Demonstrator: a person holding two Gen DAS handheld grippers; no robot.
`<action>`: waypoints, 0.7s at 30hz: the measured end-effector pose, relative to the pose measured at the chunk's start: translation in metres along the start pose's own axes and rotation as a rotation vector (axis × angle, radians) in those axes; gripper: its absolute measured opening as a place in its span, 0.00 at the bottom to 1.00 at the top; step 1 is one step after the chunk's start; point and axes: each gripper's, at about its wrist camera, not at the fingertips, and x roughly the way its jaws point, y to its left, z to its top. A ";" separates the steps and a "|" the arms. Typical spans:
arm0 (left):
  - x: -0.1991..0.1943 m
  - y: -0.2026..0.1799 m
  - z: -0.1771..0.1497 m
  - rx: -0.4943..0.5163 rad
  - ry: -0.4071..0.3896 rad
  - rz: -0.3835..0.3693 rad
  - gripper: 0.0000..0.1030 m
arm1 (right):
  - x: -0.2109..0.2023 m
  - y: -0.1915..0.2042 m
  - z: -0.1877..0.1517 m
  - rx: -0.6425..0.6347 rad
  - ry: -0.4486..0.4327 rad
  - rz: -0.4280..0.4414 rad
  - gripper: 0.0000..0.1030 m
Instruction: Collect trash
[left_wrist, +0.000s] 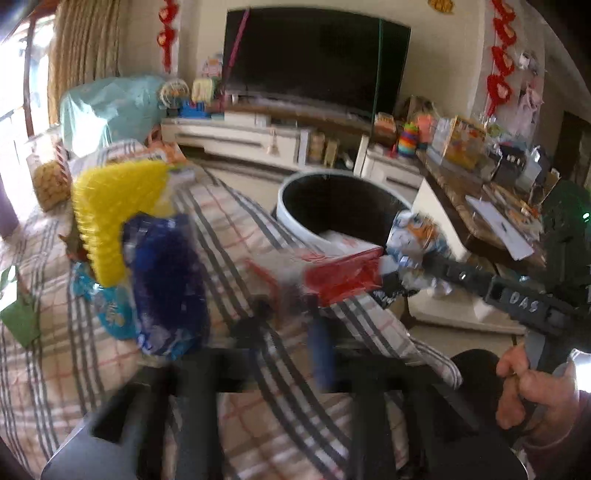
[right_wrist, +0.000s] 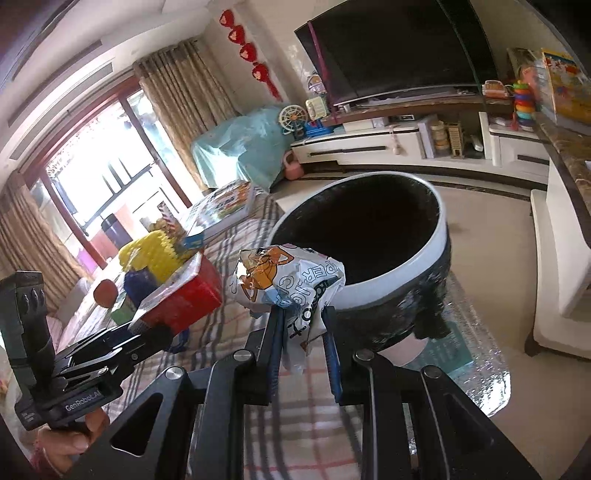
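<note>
The crumpled white cartoon-printed wrapper (right_wrist: 286, 284), likely light, soft and best pinched at its bunched tail, sits clamped between the right gripper (right_wrist: 303, 332) fingers, just short of the round white-rimmed black bin (right_wrist: 369, 295), while the left gripper (left_wrist: 291, 295) grips a red carton (left_wrist: 343, 273).

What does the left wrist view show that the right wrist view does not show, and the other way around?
Only the left wrist view shows the right gripper from outside, reaching toward the bin, the person's right hand on its handle, and the cluttered brown counter.

Only the right wrist view shows the big window, the left gripper from outside, and the bin's dark outer wall.

Both show the crumpled cartoon wrapper held by the right gripper, the red box held by the left gripper, the white-rimmed bin, the television and the plaid cloth.
</note>
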 end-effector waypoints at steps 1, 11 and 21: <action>0.004 0.001 0.001 -0.014 0.008 -0.008 0.11 | 0.000 -0.001 0.001 0.000 -0.001 -0.003 0.21; 0.014 -0.004 -0.004 -0.012 0.031 -0.060 0.12 | 0.006 -0.011 0.013 -0.006 -0.003 -0.020 0.20; 0.016 -0.005 -0.007 0.030 0.031 -0.036 0.74 | 0.002 -0.015 0.015 0.010 -0.007 -0.012 0.21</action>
